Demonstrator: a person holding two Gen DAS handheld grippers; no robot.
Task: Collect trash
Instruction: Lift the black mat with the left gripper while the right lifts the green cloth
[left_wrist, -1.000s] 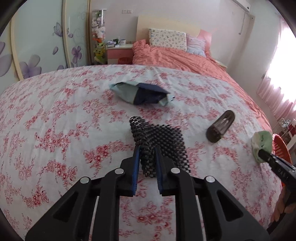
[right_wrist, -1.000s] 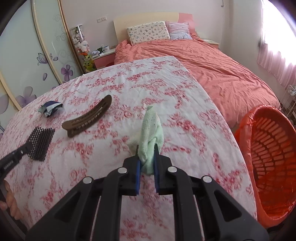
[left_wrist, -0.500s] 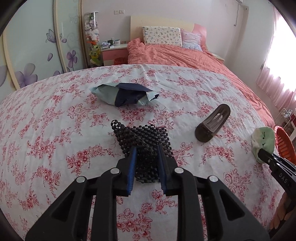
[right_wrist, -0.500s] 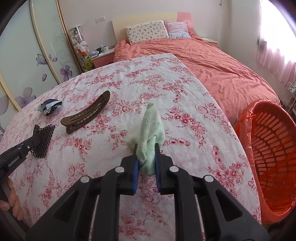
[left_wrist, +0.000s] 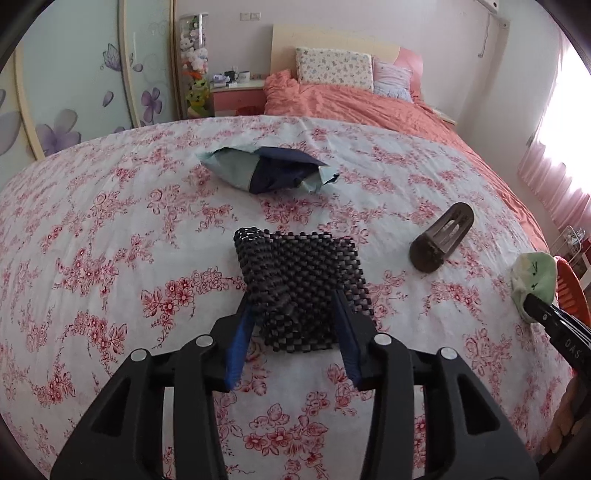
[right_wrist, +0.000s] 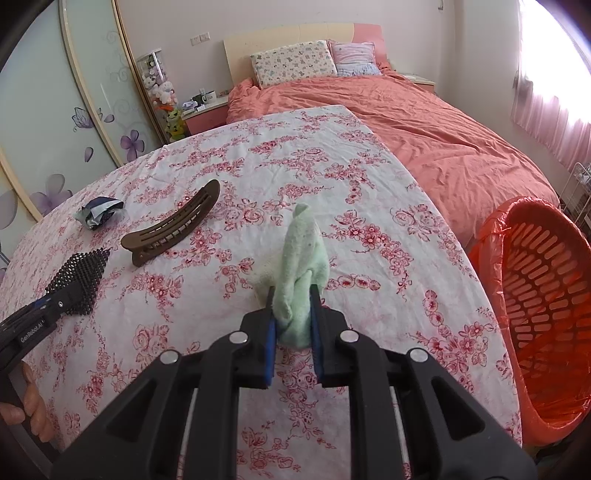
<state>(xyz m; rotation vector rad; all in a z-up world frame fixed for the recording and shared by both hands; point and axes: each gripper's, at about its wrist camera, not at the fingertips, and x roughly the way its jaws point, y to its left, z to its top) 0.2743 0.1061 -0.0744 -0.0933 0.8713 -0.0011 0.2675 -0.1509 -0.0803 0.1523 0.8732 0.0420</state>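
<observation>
Both grippers are black plastic with blue pads on the fingers. The left gripper (left_wrist: 293, 325) and the right gripper (right_wrist: 293, 310) carry round silver screws. The side of each has white letters.

Around the brown hair clip (right_wrist: 173, 230) you have bare floral tablecloth (right_wrist: 258, 162) beyond it and to its right. The crumpled wrapper (right_wrist: 99, 213) sits near its left, the black mesh mat (right_wrist: 83, 275) below-left, the orange basket (right_wrist: 543, 310) far right off the table's edge.

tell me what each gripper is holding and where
Right gripper pinches the pale green cloth at its near end. Left gripper has just opened around the black mesh mat, holding nothing.
</observation>
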